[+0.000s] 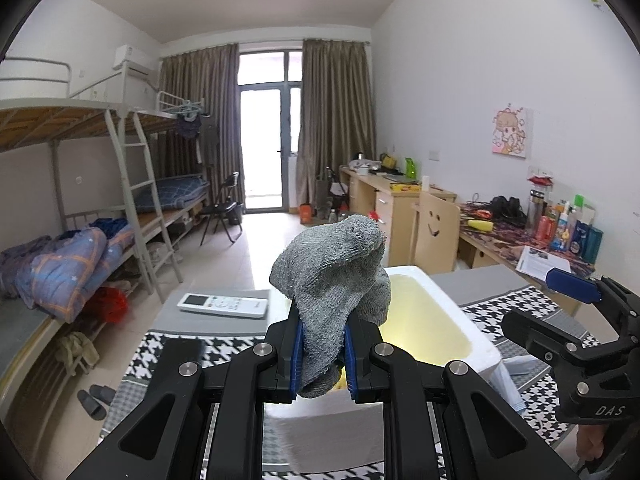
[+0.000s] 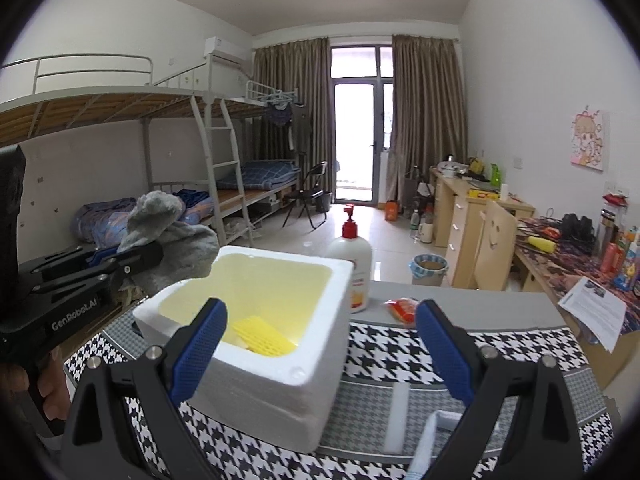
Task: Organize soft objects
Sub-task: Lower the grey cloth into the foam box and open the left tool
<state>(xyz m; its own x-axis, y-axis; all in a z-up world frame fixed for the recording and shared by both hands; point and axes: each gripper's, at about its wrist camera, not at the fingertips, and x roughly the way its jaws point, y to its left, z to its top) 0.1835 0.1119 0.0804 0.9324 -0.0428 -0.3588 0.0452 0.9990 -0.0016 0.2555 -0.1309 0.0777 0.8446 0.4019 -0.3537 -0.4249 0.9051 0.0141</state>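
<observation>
My left gripper [image 1: 322, 354] is shut on a grey knitted sock [image 1: 334, 276] and holds it above the near left part of a white foam box [image 1: 476, 344]. In the right wrist view the sock [image 2: 172, 232] hangs at the box's left rim [image 2: 256, 254], held by the left gripper [image 2: 120, 260]. A yellow sponge-like piece [image 2: 262, 338] lies inside the box. My right gripper [image 2: 320, 340] is open and empty, in front of the box; it shows at the right of the left wrist view [image 1: 576, 292].
A houndstooth cloth [image 2: 400, 344] covers the table. On it are a white remote [image 1: 224, 305], a lotion pump bottle [image 2: 352, 268], an orange packet [image 2: 404, 308] and a white-blue item [image 2: 428, 440] near my right fingers. Bunk beds left, desks right.
</observation>
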